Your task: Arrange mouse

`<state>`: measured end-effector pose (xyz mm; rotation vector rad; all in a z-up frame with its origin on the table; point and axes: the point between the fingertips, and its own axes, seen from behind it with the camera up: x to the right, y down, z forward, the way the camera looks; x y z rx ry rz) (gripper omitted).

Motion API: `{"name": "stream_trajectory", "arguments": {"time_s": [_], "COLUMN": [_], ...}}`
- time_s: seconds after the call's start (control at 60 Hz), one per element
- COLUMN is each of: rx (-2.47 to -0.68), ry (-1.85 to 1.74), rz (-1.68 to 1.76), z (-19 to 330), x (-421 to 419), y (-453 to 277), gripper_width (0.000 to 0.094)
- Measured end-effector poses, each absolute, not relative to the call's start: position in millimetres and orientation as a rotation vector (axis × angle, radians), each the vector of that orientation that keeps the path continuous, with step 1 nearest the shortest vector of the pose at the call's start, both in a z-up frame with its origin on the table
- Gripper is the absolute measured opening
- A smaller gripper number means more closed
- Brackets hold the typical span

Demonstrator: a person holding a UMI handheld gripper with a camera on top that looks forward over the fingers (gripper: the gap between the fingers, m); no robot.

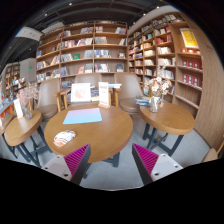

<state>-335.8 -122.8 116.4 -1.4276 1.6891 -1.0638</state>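
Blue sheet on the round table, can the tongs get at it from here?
Probably yes: the tongs are open, and nothing on the round table lies between them and the blue sheet.

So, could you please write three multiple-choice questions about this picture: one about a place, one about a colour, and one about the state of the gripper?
1. Where does the blue sheet lie?
A. on the round wooden table ahead of the fingers
B. on a bookshelf
C. on the floor

2. What colour are the pads on the fingers?
A. green
B. magenta
C. white

3. How does the gripper stand?
A. shut on a book
B. shut on a vase
C. open, holding nothing

Answers:
1. A, the sheet rests flat on the tabletop beyond the fingers.
2. B, both inner faces show magenta.
3. C, a wide gap lies between the fingers, with only the table edge and floor seen through it.
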Motion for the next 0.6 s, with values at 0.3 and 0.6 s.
{"name": "stream_trajectory", "arguments": {"time_s": [0.3, 0.6], "rx": [-1.506, -1.596], "ry": [1.649, 1.598], "rz": [-1.006, -0.872], "z": [104, 75], "x": [-333, -315], "y": [-65, 26], "gripper_width": [0.0866, 0.0859]}}
